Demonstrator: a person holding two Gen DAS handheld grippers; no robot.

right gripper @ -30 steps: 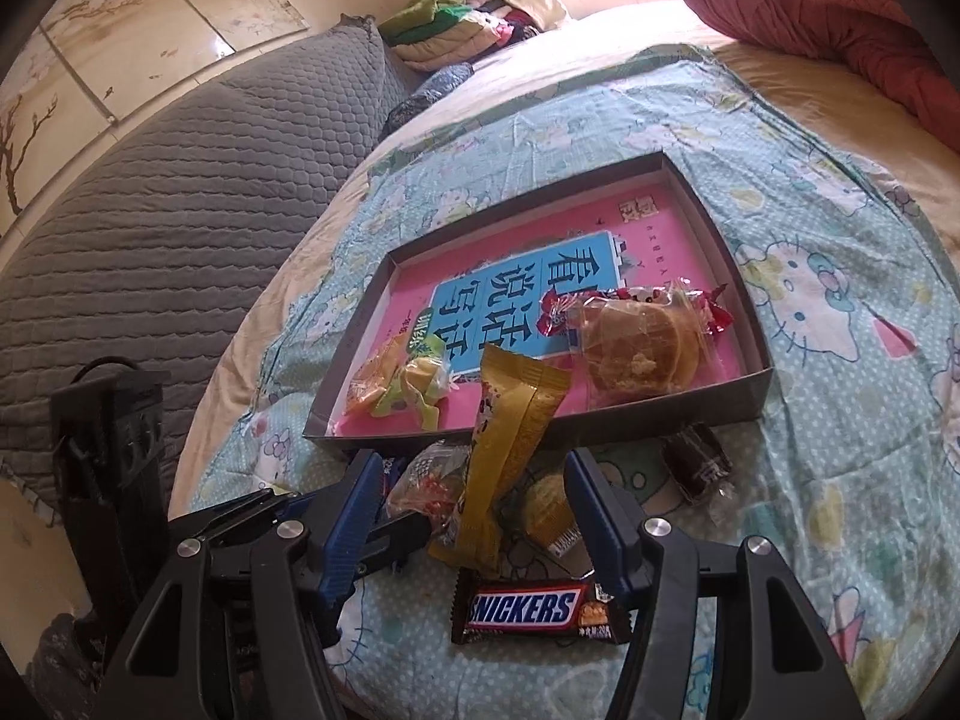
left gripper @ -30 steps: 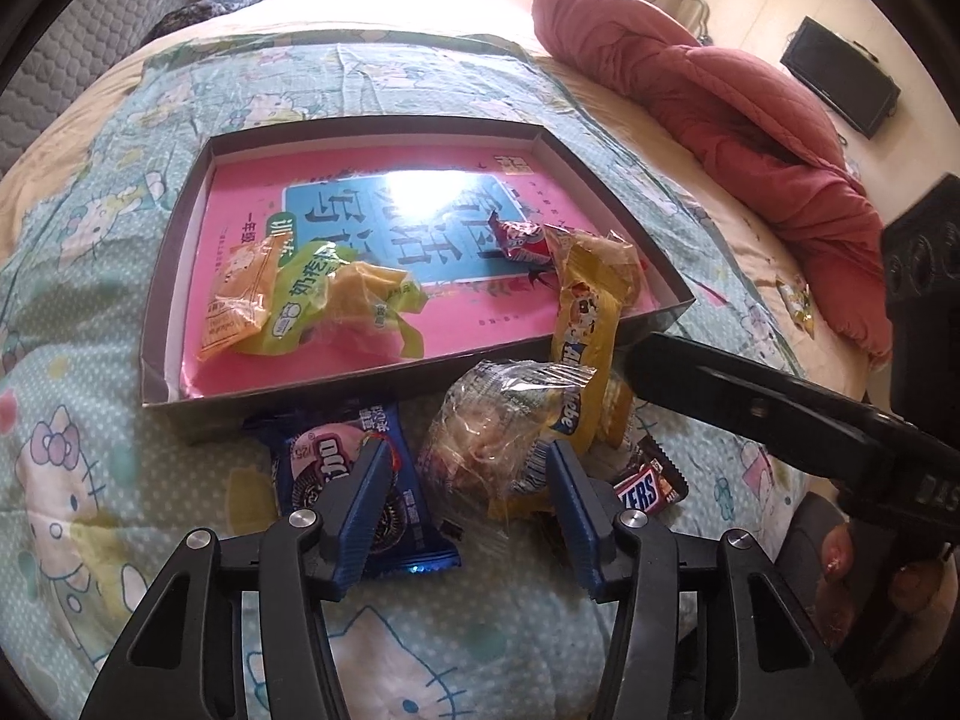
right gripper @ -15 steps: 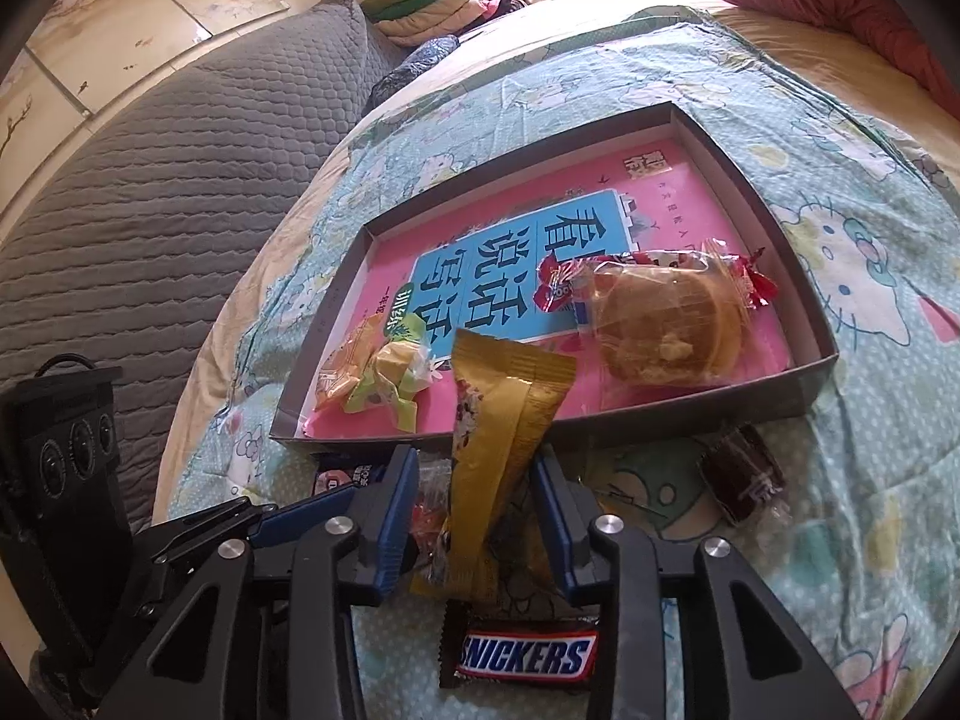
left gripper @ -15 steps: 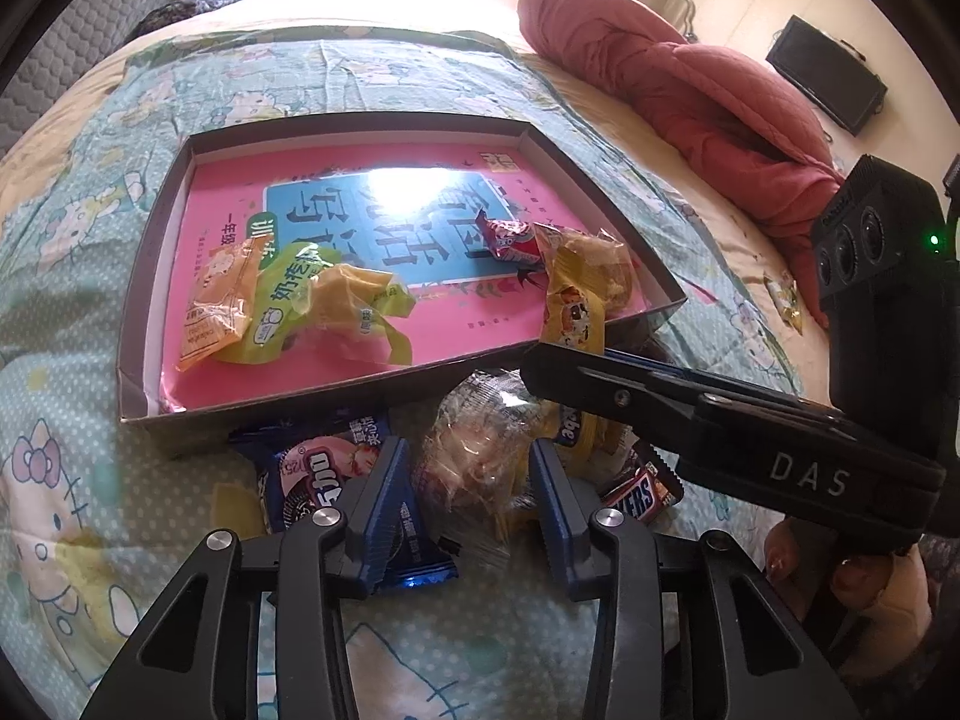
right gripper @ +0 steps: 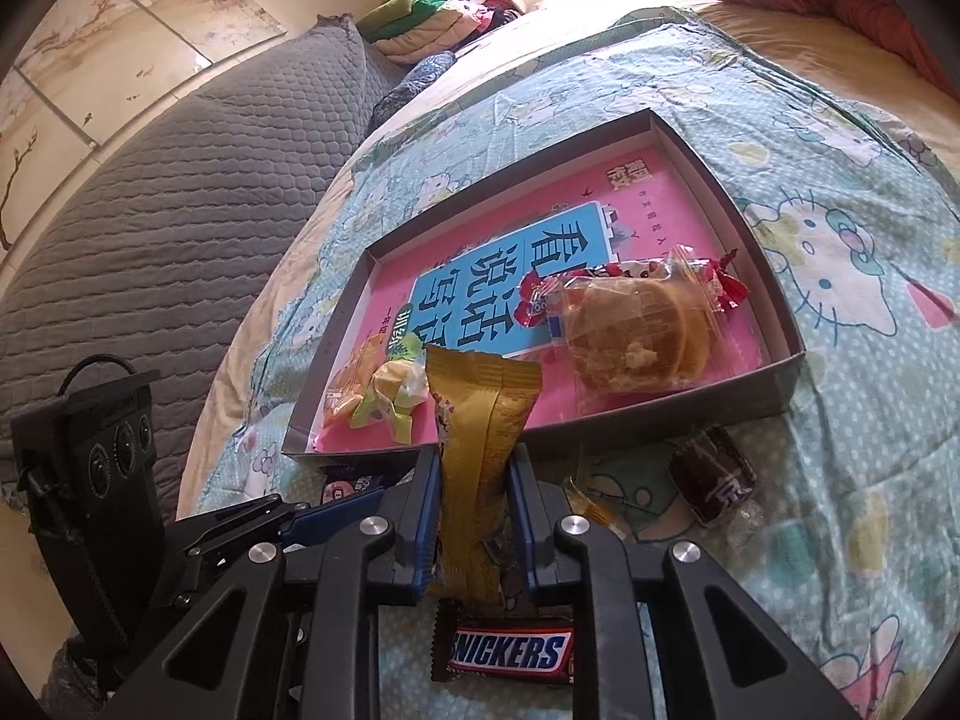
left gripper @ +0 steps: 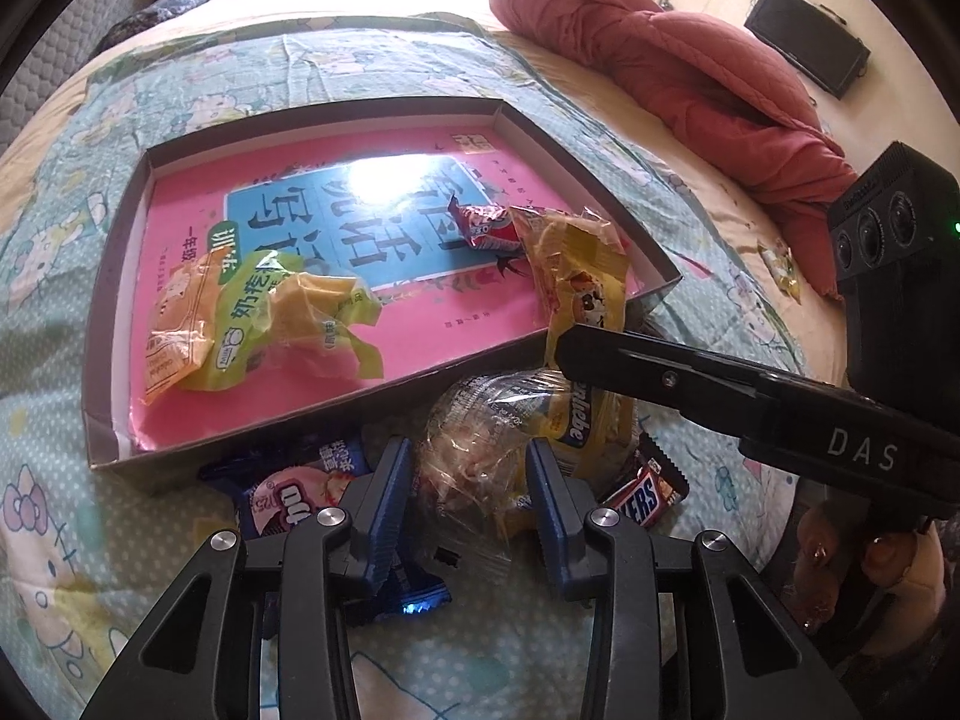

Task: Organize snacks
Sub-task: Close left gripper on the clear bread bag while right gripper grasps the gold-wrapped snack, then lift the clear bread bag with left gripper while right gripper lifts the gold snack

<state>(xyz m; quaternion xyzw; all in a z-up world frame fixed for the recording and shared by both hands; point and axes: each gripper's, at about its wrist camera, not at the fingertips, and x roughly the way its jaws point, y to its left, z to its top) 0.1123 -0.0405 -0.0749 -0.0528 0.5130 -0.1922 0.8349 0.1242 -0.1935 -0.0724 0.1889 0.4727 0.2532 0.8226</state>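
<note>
A shallow grey tray [left gripper: 114, 312] with a pink book cover inside lies on the bed and holds orange [left gripper: 180, 312], green [left gripper: 300, 312] and red [left gripper: 486, 225] packets and a clear-wrapped cake [right gripper: 636, 336]. In front of it, my left gripper [left gripper: 468, 462] is shut on a clear-wrapped snack [left gripper: 480, 420]. My right gripper [right gripper: 473, 480] is closing, its pads pressing a gold packet [right gripper: 480, 420] that stands up over the tray's near edge. A Snickers bar [right gripper: 510, 648], a blue packet [left gripper: 288, 492] and a yellow packet [left gripper: 576, 420] lie around them.
A dark brown wrapped candy [right gripper: 714, 480] lies right of the right gripper. A red quilt [left gripper: 690, 72] is bunched at the bed's far right, a grey quilted headboard [right gripper: 150, 210] rises on the left. One small candy [left gripper: 780, 267] lies on the sheet beyond the tray.
Both pairs of jaws have narrowed: the left onto the clear-wrapped snack, the right onto the gold packet. The right gripper has reached further in beside the left one.
</note>
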